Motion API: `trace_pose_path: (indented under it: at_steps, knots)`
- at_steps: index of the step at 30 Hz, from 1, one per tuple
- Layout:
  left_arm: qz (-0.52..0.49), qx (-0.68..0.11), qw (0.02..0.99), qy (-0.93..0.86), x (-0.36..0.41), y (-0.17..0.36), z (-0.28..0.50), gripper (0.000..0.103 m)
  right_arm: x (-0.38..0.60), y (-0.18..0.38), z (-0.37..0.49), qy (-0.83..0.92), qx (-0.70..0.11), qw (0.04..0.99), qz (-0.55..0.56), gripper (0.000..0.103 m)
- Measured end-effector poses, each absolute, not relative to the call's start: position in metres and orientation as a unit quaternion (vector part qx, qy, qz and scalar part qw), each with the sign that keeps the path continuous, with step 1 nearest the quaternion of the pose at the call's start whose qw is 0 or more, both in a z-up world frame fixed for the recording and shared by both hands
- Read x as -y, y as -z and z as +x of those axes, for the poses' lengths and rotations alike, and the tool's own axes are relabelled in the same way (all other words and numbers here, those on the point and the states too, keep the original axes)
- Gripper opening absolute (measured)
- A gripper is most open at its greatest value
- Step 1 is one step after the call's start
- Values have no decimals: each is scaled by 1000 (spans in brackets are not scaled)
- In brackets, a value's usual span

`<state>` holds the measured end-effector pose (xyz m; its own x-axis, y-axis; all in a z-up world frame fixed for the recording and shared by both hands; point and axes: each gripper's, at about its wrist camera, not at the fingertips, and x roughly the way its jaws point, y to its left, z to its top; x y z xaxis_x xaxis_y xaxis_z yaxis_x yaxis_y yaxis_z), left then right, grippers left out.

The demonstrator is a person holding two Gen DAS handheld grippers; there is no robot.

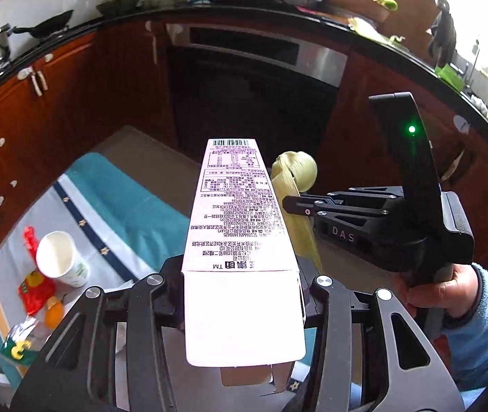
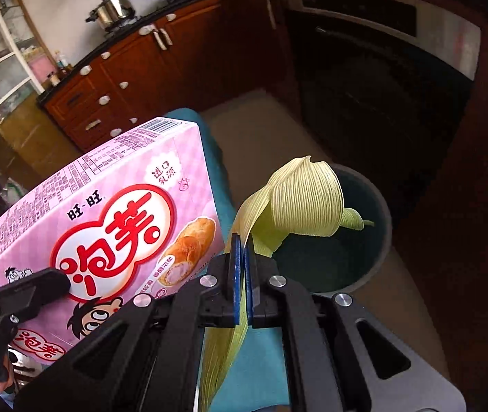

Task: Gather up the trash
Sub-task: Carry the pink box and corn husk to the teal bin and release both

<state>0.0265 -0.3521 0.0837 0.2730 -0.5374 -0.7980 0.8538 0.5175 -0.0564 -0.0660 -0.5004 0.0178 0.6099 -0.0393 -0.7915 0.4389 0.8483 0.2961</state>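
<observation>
The pink snack box (image 1: pixel 240 240) is clamped in the left gripper (image 1: pixel 242 295); its printed front is seen only from the right wrist. A ribbed, curled corn husk (image 2: pixel 298 202) is pinched by the right gripper (image 2: pixel 244 274) over a dark round bin (image 2: pixel 377 226), whose contents cannot be made out. A paper cup (image 1: pixel 60 259) lies on the cloth (image 1: pixel 123 206).

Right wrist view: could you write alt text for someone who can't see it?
A claw is shut on a pale green corn husk above a dark round bin on the kitchen floor. To its left, a second claw holds a pink snack box; wooden cabinets line the background.
</observation>
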Motion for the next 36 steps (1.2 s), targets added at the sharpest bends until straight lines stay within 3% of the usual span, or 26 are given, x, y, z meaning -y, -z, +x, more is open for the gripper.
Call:
trace_pose_path:
  at_steps: [10, 17, 18, 19, 21, 22, 23, 28, 36]
  knots:
    - [229, -502, 699, 456, 477, 22, 75, 46, 582, 88, -44, 155, -516, 793, 284, 2]
    - [239, -516, 683, 459, 514, 53, 93, 48, 599, 131, -23, 152, -547, 763, 309, 6]
    - [241, -517, 681, 459, 517, 56, 94, 49, 597, 132, -22, 154, -548, 762, 309, 11]
    - [243, -518, 681, 458, 521, 58, 96, 50, 596, 132, -19, 154, -548, 762, 310, 39]
    - [248, -516, 686, 449, 527, 61, 100, 56, 598, 129, -20, 166, -547, 762, 306, 77]
    - [251, -512, 691, 445, 530, 60, 101, 68, 597, 126, -20, 170, -542, 766, 300, 78]
    - [252, -507, 695, 443, 532, 59, 102, 72, 596, 124, -19, 169, -541, 768, 299, 78]
    - [252, -505, 699, 440, 526, 60, 107, 77, 595, 121, -17, 171, -546, 760, 308, 86]
    - [254, -509, 701, 430, 512, 61, 114, 85, 584, 113, -17, 177, -564, 753, 289, 89]
